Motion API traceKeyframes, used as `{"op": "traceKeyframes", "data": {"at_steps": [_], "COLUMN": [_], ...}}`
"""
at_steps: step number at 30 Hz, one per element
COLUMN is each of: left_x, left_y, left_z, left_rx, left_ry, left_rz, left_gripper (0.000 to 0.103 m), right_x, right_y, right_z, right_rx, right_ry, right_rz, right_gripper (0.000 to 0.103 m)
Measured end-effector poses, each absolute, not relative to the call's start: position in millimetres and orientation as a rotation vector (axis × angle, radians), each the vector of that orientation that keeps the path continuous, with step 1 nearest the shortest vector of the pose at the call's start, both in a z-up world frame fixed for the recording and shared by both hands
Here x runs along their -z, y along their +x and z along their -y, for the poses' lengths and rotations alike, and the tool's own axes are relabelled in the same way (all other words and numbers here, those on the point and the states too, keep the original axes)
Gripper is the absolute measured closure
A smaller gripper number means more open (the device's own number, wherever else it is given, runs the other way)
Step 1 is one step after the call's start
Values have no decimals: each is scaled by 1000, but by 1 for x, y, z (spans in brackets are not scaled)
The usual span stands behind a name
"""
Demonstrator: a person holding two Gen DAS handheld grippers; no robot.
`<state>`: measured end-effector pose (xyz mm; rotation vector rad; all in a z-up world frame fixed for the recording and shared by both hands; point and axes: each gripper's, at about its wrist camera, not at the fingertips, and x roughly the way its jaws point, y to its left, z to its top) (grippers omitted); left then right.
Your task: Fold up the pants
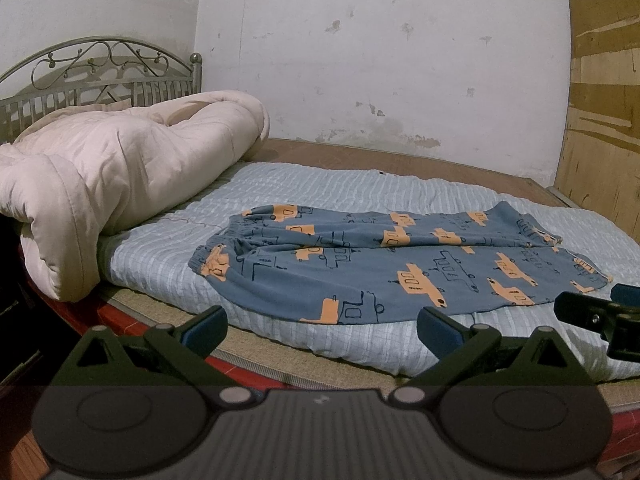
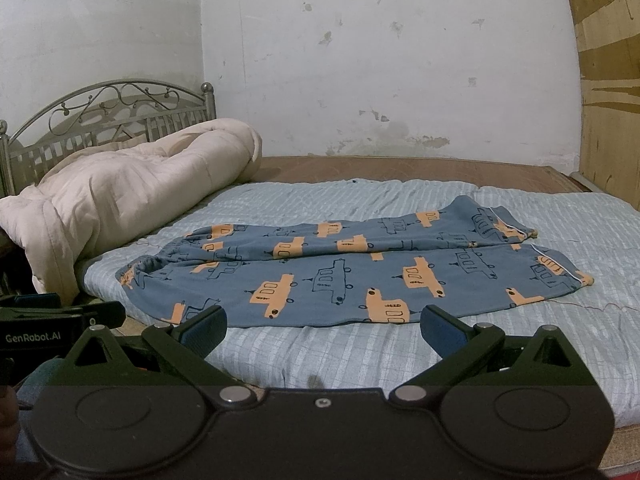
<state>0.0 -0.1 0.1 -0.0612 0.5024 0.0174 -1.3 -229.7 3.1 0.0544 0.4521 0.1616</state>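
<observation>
Pants: blue cotton pants printed with orange and outlined boats (image 1: 400,264) (image 2: 352,276), spread flat on the bed, both legs side by side, elastic waistband toward the comforter, cuffs toward the wooden panel side
Bed cover: pale blue checked quilted mattress pad (image 1: 360,184) (image 2: 360,344) under the pants, reaching past them on every side
Left gripper: black two-finger gripper with blue pads (image 1: 322,330), fingers spread wide, holding nothing, just short of the near edge of the pants; in the right wrist view its body (image 2: 60,316) shows at the left
Right gripper: same black build (image 2: 323,330), fingers spread wide and holding nothing, near the front leg
Writing: "GenRobot.AI" in white on the left gripper's body
Comforter: cream quilted comforter (image 1: 100,184) (image 2: 132,184), bunched beside the waistband
Headboard: grey scrolled metal headboard (image 1: 100,68) (image 2: 112,112) behind the comforter
Wall: stained white plaster wall (image 1: 380,60) (image 2: 380,60)
Panel: plywood panel (image 1: 600,120) (image 2: 612,100) at the right
</observation>
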Motion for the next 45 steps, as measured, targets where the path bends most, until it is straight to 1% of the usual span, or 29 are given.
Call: {"op": "traceKeyframes", "data": {"at_steps": [19,32,45], "left_x": [2,8,-3], "left_y": [-3,28,94], "left_z": [-4,-7,-15], "left_rx": [-13,-1,-35], "left_ry": [-68,-74,-33], "left_rz": [-520,-596,-638], "left_gripper": [1,1,1], "right_x": [-1,6,9], "right_y": [1,23,77], "right_z": [229,227,236], "right_rx": [-154,-142,-128], "right_ry": [48,53,90], "right_rz": [-464,-573,-645], "right_gripper": [1,1,1]}}
